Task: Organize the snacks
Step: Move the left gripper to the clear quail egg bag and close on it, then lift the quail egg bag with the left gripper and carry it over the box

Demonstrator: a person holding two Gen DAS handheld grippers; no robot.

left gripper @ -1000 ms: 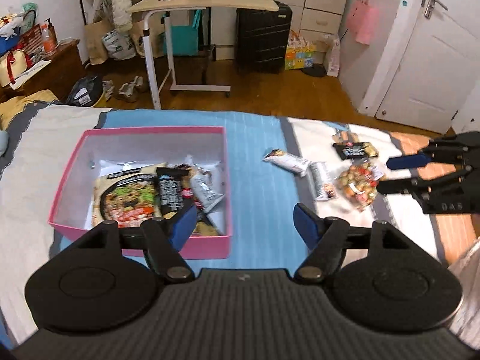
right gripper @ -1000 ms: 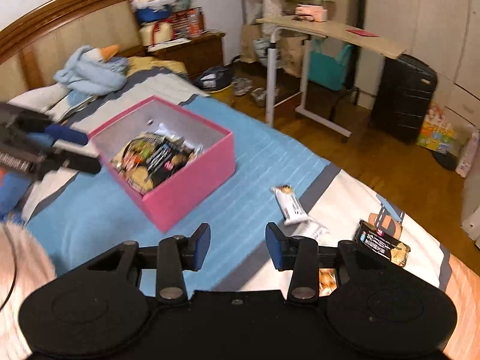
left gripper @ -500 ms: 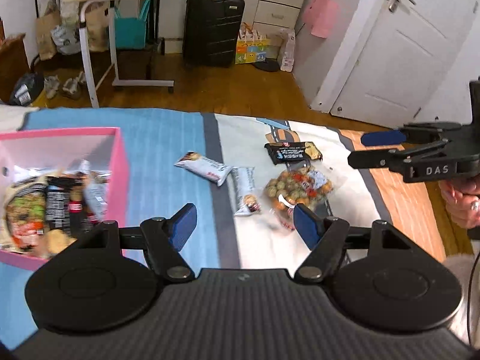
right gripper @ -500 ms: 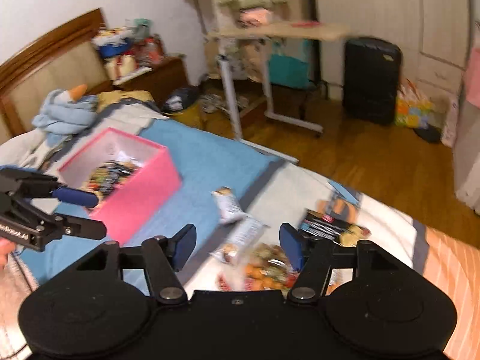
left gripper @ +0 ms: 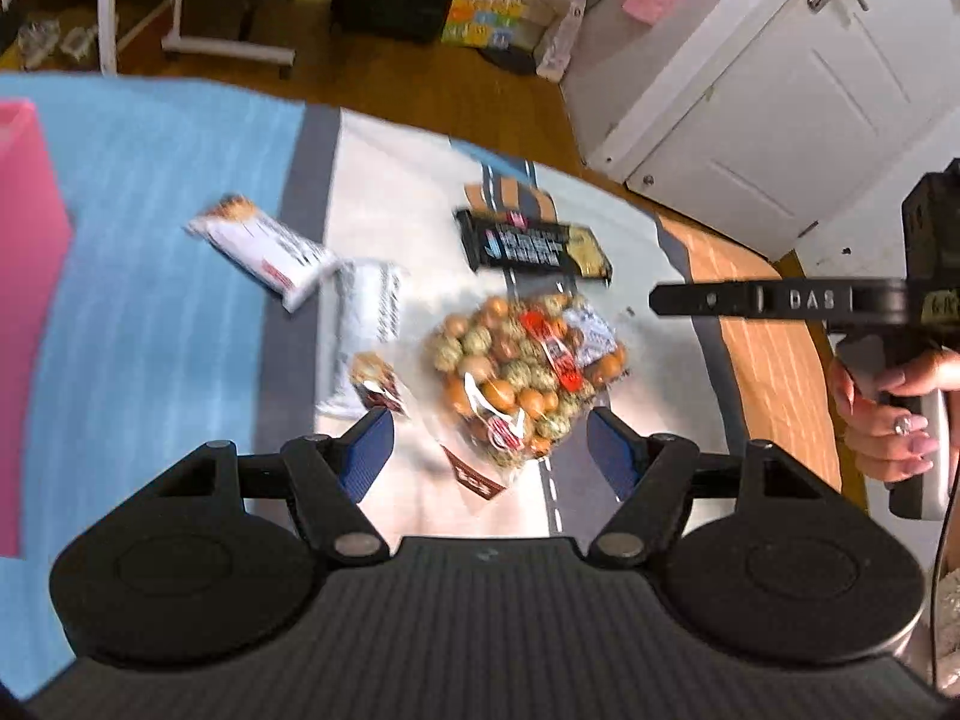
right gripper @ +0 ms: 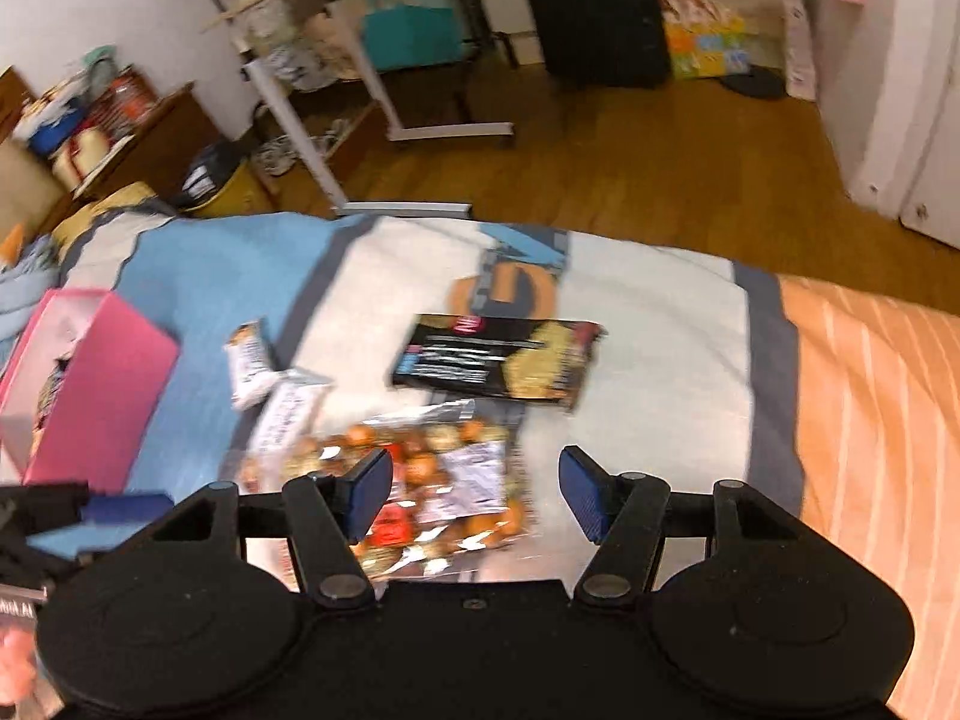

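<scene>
Reaching: both grippers are held over the loose snacks on the bed; nothing is gripped.
Left gripper (left gripper: 491, 443): jaws are held about half open and empty.
Right gripper (right gripper: 474, 489): jaws have just been opened wider; nothing is between them.
Nut bag (left gripper: 521, 372): seen just ahead of both grippers, nearest of all.
Black packet (right gripper: 497, 363): laid crosswise beyond the nut bag.
Pink box (right gripper: 99, 384): set far left.

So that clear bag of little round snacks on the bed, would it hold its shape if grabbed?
Probably not: the clear bag looks soft and crinkled, so it would likely sag. Its loose round pieces would probably shift. The shiny film may be slippery.
</scene>
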